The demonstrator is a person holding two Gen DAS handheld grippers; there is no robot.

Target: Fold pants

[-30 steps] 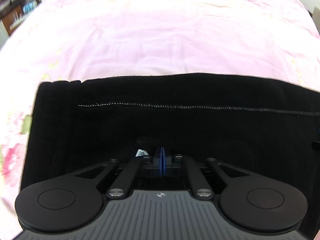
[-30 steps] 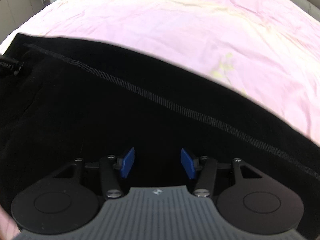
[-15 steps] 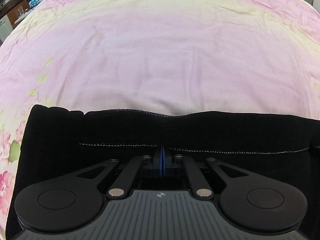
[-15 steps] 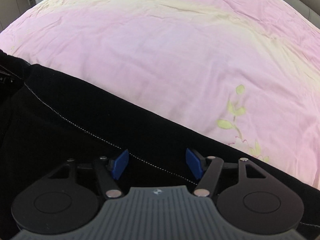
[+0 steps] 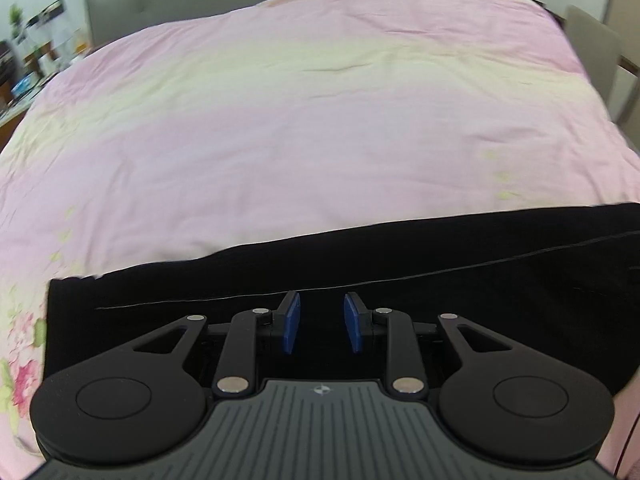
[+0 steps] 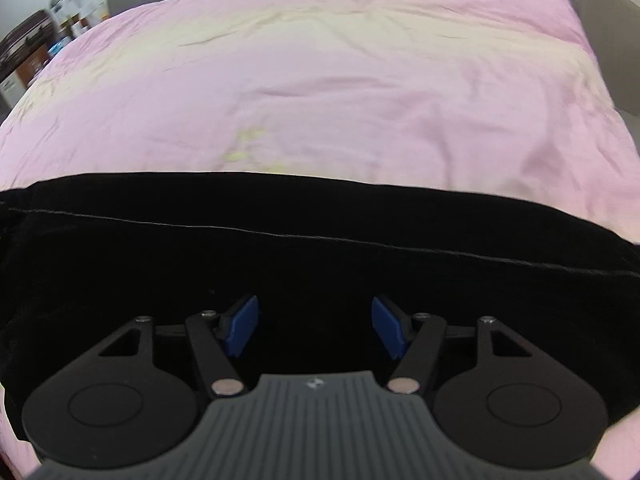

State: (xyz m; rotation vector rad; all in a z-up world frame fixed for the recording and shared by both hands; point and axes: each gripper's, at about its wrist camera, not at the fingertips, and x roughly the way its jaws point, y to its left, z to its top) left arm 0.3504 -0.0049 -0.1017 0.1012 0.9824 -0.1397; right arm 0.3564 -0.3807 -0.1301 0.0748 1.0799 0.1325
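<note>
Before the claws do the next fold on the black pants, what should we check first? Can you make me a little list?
1. Left claw let go of the pants: ok, its jaws are opening and nothing is pinched between them.
2. Right claw empty: ok, jaws apart, only cloth below.
3. Pants lying flat on the pink bedsheet: ok, the far edge looks fairly straight.
4. Bed space beyond the pants free of clutter: ok.
5. Near edge of the pants lined up: cannot tell, the claws hide it.
</note>
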